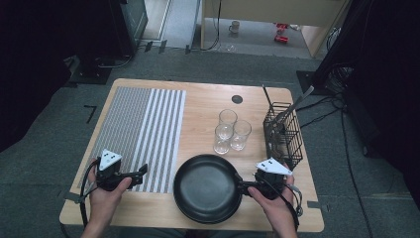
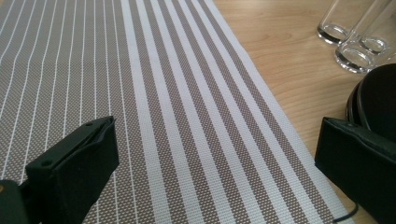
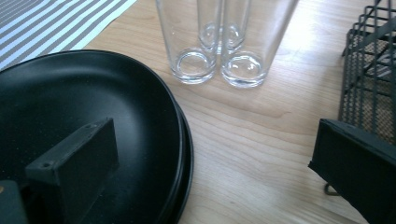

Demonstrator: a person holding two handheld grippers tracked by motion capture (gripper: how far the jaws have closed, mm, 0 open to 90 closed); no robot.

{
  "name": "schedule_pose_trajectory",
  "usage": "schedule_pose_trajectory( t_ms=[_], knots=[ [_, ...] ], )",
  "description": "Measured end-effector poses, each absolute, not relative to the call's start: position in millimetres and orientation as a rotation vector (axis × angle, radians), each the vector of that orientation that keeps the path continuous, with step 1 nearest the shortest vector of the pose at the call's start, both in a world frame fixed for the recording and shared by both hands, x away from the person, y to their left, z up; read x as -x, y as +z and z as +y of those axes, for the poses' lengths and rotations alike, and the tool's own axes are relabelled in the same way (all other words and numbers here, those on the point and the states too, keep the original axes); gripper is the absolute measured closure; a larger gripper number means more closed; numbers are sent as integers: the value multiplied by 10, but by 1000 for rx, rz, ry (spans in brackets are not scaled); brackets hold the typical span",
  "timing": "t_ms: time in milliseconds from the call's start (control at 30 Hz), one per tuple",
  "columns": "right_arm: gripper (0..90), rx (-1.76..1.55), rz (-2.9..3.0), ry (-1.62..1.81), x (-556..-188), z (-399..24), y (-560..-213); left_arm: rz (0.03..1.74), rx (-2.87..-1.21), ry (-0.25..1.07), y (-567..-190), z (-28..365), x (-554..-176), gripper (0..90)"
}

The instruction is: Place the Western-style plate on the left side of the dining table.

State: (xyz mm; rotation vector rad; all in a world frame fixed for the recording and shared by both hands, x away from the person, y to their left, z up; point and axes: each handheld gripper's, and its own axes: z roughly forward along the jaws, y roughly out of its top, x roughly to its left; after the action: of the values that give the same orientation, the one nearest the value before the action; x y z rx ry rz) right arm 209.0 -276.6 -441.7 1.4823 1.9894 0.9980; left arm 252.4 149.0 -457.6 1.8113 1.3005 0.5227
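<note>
Black plates (image 1: 207, 188), a stack of round matte ones with raised rims, sit at the near edge of the desk (image 1: 213, 99), just right of the striped placemat (image 1: 143, 134). Right hand-held gripper (image 1: 243, 186) hovers at the stack's right rim, jaws wide apart, one over the plate, nothing held. Left hand-held gripper (image 1: 143, 170) rests over the placemat's near part, jaws also spread, empty. Judged step: approach before a grasp; next move likely needs the right jaws lowered astride the rim and closed. Placemat is woven, grey with white stripes, flat. Desk is light wood grain. Farther back: three clear drinking glasses (image 1: 232, 131), tall, touching each other, then a black wire mesh cutlery basket (image 1: 282, 134) with utensils at far right.
</note>
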Motion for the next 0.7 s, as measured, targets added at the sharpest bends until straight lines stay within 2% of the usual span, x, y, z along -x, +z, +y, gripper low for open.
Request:
schedule_pose_trajectory(
  t_ms=[533,567,633,700],
  knots=[
    [4,-1495,1983,1088,-2035,-2572,-4561,1205,-1837,471,-4721,1093,-2335,0],
    [29,-1487,1982,1100,-2033,-2543,-4563,1198,-1838,472,-4734,1065,-2328,0],
    [139,-1470,1971,1107,-2018,-2484,-4573,1184,-1846,471,-4753,1016,-2314,0],
    [145,-1471,1968,1114,-2013,-2441,-4588,1172,-1838,466,-4769,976,-2298,0]
  ],
)
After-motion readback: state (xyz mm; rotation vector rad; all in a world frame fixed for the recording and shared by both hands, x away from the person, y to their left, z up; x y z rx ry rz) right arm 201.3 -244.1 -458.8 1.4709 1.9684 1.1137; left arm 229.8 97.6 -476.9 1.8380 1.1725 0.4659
